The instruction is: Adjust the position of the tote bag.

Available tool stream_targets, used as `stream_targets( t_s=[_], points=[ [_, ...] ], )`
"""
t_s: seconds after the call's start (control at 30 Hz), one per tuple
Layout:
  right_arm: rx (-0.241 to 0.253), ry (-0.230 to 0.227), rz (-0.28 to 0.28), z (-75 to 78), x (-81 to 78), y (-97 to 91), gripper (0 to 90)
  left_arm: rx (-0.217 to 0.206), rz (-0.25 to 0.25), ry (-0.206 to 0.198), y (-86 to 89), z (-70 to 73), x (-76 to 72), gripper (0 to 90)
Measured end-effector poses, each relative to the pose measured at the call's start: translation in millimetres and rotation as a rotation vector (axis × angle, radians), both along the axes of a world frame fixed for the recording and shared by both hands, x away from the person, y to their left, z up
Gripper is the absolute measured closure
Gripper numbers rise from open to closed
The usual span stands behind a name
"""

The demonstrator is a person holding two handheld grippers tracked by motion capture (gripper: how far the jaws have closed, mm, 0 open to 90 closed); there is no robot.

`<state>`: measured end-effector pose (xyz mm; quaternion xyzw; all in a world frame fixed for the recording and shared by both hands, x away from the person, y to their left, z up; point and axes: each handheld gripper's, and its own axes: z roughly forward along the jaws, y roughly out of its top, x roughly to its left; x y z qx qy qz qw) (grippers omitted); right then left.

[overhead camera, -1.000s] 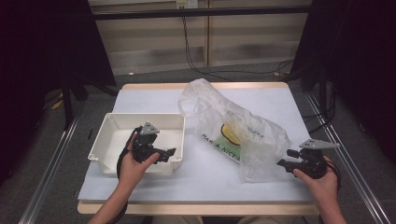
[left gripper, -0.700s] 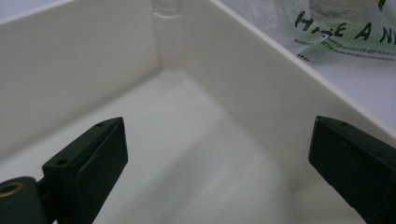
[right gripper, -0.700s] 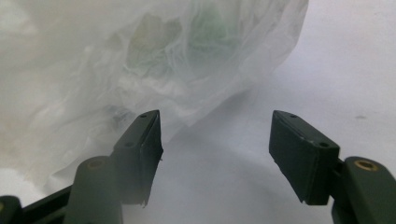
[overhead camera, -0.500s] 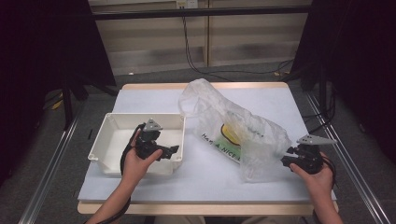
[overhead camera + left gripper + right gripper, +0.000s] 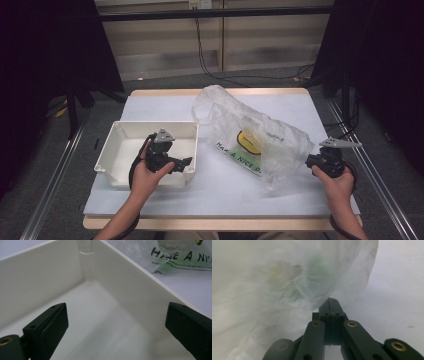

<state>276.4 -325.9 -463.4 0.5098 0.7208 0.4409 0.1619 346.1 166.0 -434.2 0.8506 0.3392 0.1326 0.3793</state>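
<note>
since the tabletop [image 5: 165,197] is the biggest thing here, we start with it: it is white, and it carries a big see-through plastic bag [image 5: 272,142] and a white bin [image 5: 127,142]. the bag lies across the middle and right of the tabletop, just beside the bin's right wall.

we think the bag is very light, soft and crinkly. it will sag and fold when we lift it, and it may slip, so a pinch on a bunched edge or a corner looks best to us. something round and green and yellow sits inside, so we would lift slowly and keep the open end up.

our right gripper [image 5: 311,161] is at the bag's near right end. its jaws have just been closing and now sit tight together. we cannot tell for sure if a bit of thin plastic is caught between them.

our left gripper [image 5: 186,162] hangs over the bin with its jaws wide apart and nothing between them.

the high view shows us the whole bag and both hands [image 5: 145,175]. the right gripper view shows the jaws pressed flat together and the cloudy plastic [image 5: 287,282] right at their tips. the left gripper view shows the bare bin floor [image 5: 105,322] and black letters on the bag [image 5: 180,256].
</note>
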Motion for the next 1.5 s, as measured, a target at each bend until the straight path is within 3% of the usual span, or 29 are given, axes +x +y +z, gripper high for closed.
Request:
stream_targets(
  t_s=[0.1, 0.3, 0.43, 0.67, 0.77, 0.83, 0.9, 0.97, 1.03, 1.1, 1.2, 1.37, 1.5],
  points=[
    [-0.028, 0.004, -0.009, -0.5, 5.5, 0.3, 90.0, 0.005, -0.005, 0.002, -0.6, 0.0, 0.4, 4.6],
    [-0.038, 0.001, -0.008, 2.3, 23.4, 0.2, 90.0, -0.002, -0.010, 0.000, -2.8, -1.0, -0.1, 4.6],
    [-0.070, 0.008, 0.004, 3.2, 33.3, 4.4, 90.0, 0.017, -0.014, 0.003, -3.2, 1.5, -1.8, 4.6],
    [-0.030, -0.006, 0.014, -1.0, 18.9, -0.8, 88.8, 0.005, -0.003, 0.001, -2.2, 0.1, -2.6, 4.6],
    [-0.035, -0.017, 0.027, 1.6, 3.1, -3.5, 79.9, 0.003, -0.008, 0.003, -2.3, 0.9, -3.3, 4.6],
    [-0.055, -0.020, 0.019, 4.4, -6.0, -3.3, 66.6, 0.007, -0.006, 0.004, -3.6, 1.4, -4.4, 4.6],
    [-0.047, -0.023, 0.034, 6.2, -12.9, -2.2, 60.1, 0.009, -0.014, -0.003, -4.6, 1.1, -4.6, 4.6],
    [-0.058, -0.032, 0.021, 8.6, -19.4, 1.2, 45.8, 0.014, -0.014, 0.001, -5.5, 1.5, -5.3, 4.6],
    [-0.062, -0.029, 0.038, 10.4, -22.9, 5.0, 45.6, 0.012, -0.018, 0.002, -5.3, 2.2, -5.2, 4.7],
    [-0.096, -0.033, 0.029, 11.6, -24.1, 9.6, 37.1, 0.006, -0.018, -0.003, -5.0, 2.3, -5.3, 4.7],
    [-0.059, -0.037, 0.014, 14.1, -21.3, 11.5, 31.4, 0.016, -0.016, -0.007, -4.3, 2.7, -5.7, 4.7],
    [-0.052, -0.037, -0.004, 16.1, -14.0, 10.1, 37.2, 0.003, -0.011, -0.005, -3.5, 1.2, -3.9, 4.7],
    [-0.039, -0.026, 0.002, 10.9, -3.5, 8.1, 57.2, -0.003, -0.016, -0.005, -4.1, 1.1, -4.0, 4.7]
  ],
)
